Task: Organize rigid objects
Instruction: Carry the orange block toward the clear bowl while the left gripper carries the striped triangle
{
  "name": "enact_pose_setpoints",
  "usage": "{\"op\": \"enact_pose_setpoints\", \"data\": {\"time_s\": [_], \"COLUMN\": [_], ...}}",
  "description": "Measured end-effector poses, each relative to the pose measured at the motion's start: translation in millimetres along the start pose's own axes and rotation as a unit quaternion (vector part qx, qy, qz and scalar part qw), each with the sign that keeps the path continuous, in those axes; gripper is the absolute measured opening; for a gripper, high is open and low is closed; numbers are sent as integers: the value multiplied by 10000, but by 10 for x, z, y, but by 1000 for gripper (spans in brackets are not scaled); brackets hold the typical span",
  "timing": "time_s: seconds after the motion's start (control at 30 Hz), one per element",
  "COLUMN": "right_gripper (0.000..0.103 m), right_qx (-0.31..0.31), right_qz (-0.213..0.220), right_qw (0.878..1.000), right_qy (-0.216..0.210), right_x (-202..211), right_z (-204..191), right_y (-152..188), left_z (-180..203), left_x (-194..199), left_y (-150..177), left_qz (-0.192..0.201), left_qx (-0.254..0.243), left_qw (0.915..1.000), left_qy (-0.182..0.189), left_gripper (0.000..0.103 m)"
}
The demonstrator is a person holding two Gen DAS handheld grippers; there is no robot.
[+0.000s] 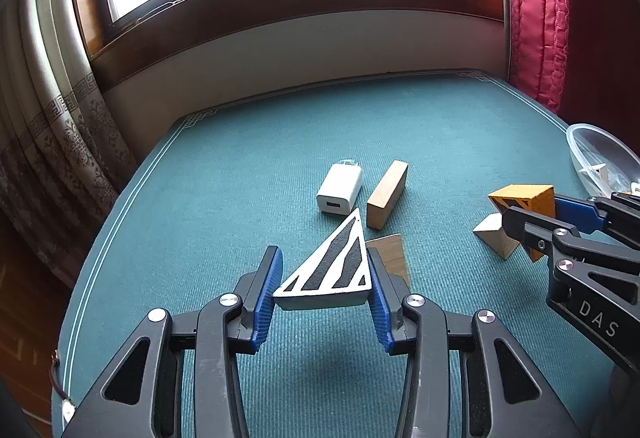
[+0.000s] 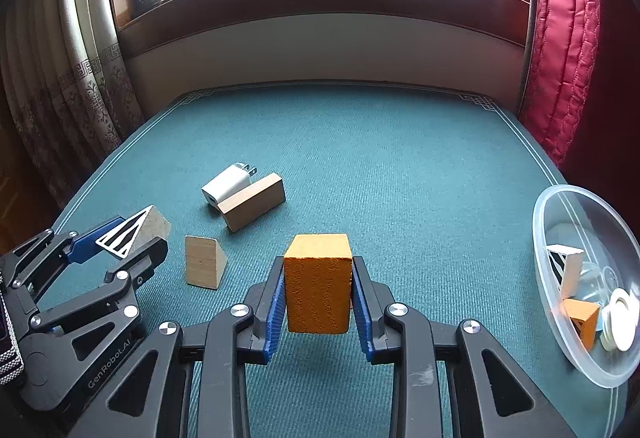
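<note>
Teal felt table (image 2: pixel 400 158), both grippers busy. Left gripper (image 1: pixel 326 290) is clamped on a white wedge with black stripes (image 1: pixel 336 270), held just above the cloth; right gripper (image 2: pixel 318 294) is squeezing an orange block (image 2: pixel 318 282). Charger (image 2: pixel 226 184) and wooden brick (image 2: pixel 254 202) lie further back, clear bowl (image 2: pixel 560 206) at right.

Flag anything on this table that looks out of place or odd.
Only the white charger stands out: a plug-in adapter lying on its side, touching the rectangular wooden block, among painted and plain wooden shapes. Nothing looks spilled or damaged.
</note>
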State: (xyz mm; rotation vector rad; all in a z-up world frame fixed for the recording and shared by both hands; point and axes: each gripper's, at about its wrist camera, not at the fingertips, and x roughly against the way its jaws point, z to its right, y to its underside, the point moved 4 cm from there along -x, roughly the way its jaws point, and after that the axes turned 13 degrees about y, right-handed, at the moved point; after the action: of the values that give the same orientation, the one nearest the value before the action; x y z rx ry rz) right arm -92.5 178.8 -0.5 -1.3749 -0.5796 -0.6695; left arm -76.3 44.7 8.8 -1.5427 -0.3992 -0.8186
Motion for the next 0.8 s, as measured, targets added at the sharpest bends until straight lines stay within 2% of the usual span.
{"op": "enact_pose_setpoints", "data": {"time_s": [0.33,0.8], "right_gripper": [32,32], "right_qx": [-110,-201], "right_qz": [119,389], "right_qw": [9997,9962], "right_qy": [176,752], "right_x": [94,233], "right_z": [116,465], "right_y": [-29,-37], "left_z": [181,454], "left_x": [86,164], "left_y": [-35,-136], "left_qz": [59,145], "left_qx": [-40,-255], "left_qw": [10000,9995], "left_qy": [69,133], "left_gripper": [42,42]}}
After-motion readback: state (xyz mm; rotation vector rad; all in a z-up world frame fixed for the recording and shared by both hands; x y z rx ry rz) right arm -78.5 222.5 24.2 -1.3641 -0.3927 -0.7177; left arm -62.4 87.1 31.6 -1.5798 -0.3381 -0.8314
